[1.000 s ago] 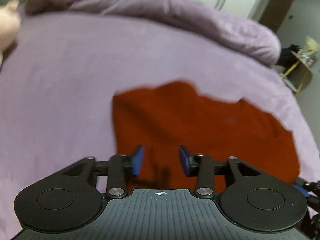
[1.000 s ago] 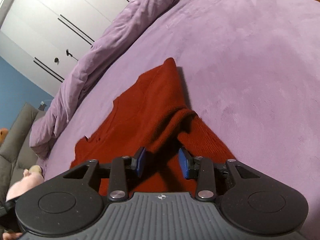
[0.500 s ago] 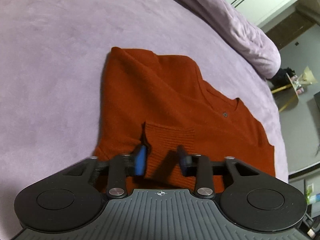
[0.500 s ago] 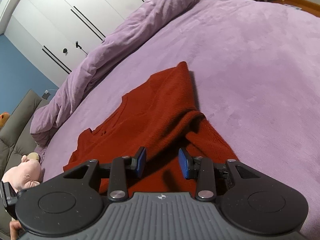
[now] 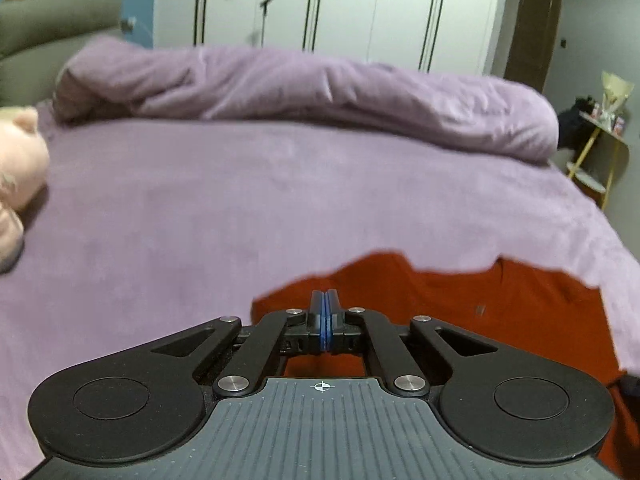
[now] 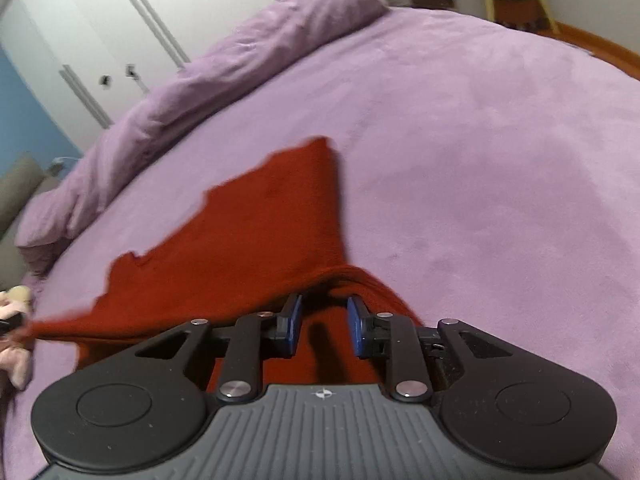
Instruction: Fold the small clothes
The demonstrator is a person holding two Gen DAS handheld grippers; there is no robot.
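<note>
A small red knit sweater point(image 5: 480, 304) lies on the purple bed point(image 5: 240, 200). My left gripper point(image 5: 325, 312) is shut, its blue pads pressed together; no cloth shows between them, and the sweater lies below and beyond it. In the right wrist view the sweater point(image 6: 248, 232) is stretched, its left end pulled out toward the left edge of the frame. My right gripper point(image 6: 323, 312) is open over a raised fold of the sweater, one pad on each side of a dark gap.
A rolled purple duvet point(image 5: 320, 88) lies along the far side of the bed. A pink plush toy point(image 5: 16, 168) sits at the left edge, also in the right wrist view point(image 6: 12, 320). White wardrobe doors point(image 5: 320, 4) stand behind. A yellow side table point(image 5: 600, 152) stands at the right.
My left gripper has shut and tilted up from looking down on the sweater's cuff to looking across the bed. The sweater's left end is now pulled taut. My right gripper stays open.
</note>
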